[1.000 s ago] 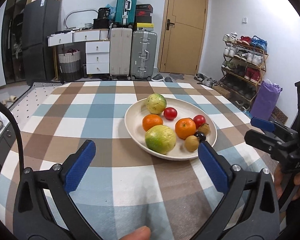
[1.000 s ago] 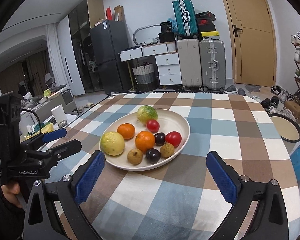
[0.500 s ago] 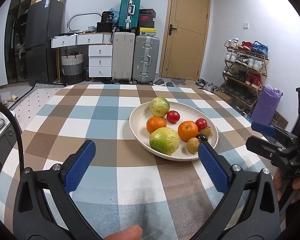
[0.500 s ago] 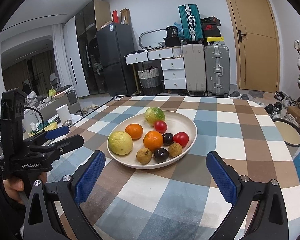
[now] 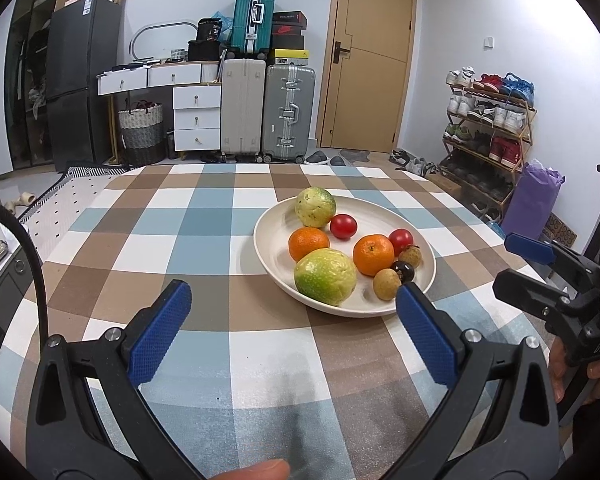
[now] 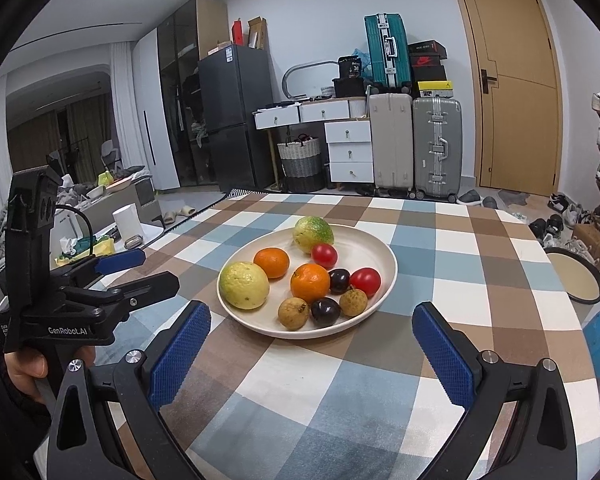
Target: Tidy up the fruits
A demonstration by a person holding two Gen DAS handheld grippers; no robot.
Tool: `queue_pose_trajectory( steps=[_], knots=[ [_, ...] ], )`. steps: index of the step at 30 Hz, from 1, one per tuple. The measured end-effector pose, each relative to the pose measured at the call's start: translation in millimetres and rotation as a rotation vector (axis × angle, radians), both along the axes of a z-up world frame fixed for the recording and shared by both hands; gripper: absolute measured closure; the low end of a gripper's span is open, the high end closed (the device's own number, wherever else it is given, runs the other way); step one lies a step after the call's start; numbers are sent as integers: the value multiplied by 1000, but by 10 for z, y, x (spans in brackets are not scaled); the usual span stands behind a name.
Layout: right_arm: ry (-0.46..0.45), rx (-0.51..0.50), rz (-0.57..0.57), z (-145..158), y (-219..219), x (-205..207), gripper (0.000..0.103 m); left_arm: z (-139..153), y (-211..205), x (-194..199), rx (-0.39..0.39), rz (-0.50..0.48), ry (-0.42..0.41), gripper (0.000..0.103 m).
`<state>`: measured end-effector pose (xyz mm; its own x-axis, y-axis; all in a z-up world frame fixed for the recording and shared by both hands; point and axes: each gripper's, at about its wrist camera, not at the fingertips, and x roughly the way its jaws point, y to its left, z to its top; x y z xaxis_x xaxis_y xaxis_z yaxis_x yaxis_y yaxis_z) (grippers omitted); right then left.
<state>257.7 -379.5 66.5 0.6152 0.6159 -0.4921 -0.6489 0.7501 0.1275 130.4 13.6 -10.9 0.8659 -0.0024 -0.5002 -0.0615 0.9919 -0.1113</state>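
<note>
Apparently all sorted: every fruit sits on the cream plate (image 6: 386,280) mid-table, two guavas, two oranges, tomatoes and small ones clustered at its near side. My left gripper (image 5: 290,322) and right gripper (image 6: 310,344) hang short of the plate, jaws spread wide, nothing held (no stray fruit in view). Next move, I judge: back both away.

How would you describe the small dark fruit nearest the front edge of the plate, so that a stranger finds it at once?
Find the cream plate on the checked tablecloth. At its near rim, two small brown fruits lie side by side. The near dark fruit sits between them, glossy and almost black; the far dark fruit lies behind it.
</note>
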Motion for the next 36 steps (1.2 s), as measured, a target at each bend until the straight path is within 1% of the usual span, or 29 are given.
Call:
queue_pose_trajectory(
  steps=[36],
  knots=[
    [4, 9, -6, -5, -23, 12, 0, -4, -34, 24, 4, -3, -5, 1]
  ],
)
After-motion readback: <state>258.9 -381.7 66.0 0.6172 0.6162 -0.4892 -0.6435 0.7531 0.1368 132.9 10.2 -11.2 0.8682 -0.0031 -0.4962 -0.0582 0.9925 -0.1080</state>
